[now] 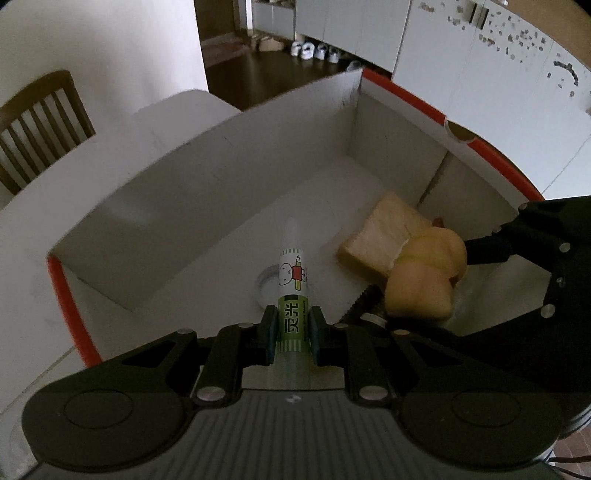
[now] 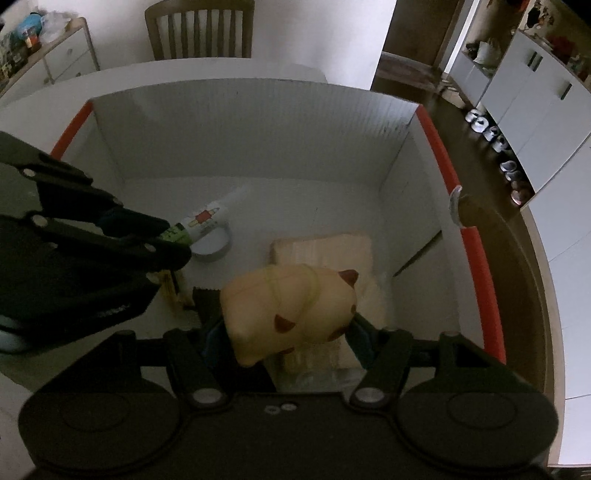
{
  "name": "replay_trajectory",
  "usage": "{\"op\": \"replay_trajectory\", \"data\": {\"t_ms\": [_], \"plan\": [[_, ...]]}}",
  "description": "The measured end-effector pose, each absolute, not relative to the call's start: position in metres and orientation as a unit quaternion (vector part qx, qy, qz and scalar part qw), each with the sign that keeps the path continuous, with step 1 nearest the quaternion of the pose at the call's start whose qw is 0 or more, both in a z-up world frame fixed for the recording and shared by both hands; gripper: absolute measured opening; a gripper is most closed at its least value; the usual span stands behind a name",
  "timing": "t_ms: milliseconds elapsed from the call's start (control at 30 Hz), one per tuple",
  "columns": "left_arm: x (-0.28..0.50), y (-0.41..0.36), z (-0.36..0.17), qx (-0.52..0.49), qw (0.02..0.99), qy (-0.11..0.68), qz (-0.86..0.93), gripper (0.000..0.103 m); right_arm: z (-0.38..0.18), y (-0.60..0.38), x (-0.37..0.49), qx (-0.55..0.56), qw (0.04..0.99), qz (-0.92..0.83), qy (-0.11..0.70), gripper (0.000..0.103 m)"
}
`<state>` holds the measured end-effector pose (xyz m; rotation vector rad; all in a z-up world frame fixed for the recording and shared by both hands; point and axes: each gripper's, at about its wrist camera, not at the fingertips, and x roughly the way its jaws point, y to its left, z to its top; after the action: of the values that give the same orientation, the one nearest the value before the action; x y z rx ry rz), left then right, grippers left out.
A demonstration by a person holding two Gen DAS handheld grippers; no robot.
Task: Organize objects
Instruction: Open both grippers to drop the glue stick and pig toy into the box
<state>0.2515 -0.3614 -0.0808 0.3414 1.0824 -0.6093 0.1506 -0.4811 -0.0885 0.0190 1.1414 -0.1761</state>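
Observation:
My left gripper [image 1: 291, 322] is shut on a green-and-white marker pen [image 1: 291, 273] with a cartoon figure, and the pen's tip points down into the white box with an orange rim [image 1: 406, 94]. From the right wrist, the pen [image 2: 207, 218] and left gripper [image 2: 173, 236] hang over a tape roll [image 2: 216, 243] on the box floor. My right gripper [image 2: 286, 336] is shut on a soft yellow animal toy [image 2: 291, 299] with brown spots. The toy is held just above a toy bread slice [image 2: 332, 247] lying in the box. In the left wrist view the toy [image 1: 424, 280] is right of the pen.
The box stands on a white table [image 1: 110, 155]. A dark toothed item [image 2: 207, 299] lies on the box floor near the toy. A wooden chair [image 2: 199, 29] stands behind the table, with a drawer unit [image 2: 55, 48] to its left. Shoes [image 1: 314, 50] line the dark floor by white cabinets.

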Motion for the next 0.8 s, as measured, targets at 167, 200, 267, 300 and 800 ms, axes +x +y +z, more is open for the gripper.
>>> {"op": "replay_trajectory", "data": {"t_ms": [167,200,267,300,800], "plan": [[0.251,-0.365,-0.090,0.170,0.784,0.525,-0.284,0.017,-0.089,-0.480,0.148,0.004,0.838,-0.078,0.540,0.069],[0.251,-0.364,-0.091,0.170,0.783,0.527,-0.283,0.017,-0.088,-0.479,0.148,-0.001,0.839,-0.076,0.539,0.069],[0.251,-0.362,-0.094,0.168,0.780,0.533,-0.281,0.017,-0.088,-0.478,0.147,-0.012,0.839,-0.074,0.538,0.070],[0.251,-0.361,-0.094,0.165,0.781,0.533,-0.281,0.017,-0.088,-0.477,0.146,-0.014,0.839,-0.072,0.539,0.070],[0.235,-0.333,-0.075,0.136,0.795,0.519,-0.285,0.017,-0.062,-0.486,0.126,-0.008,0.861,-0.067,0.504,0.077]]}}
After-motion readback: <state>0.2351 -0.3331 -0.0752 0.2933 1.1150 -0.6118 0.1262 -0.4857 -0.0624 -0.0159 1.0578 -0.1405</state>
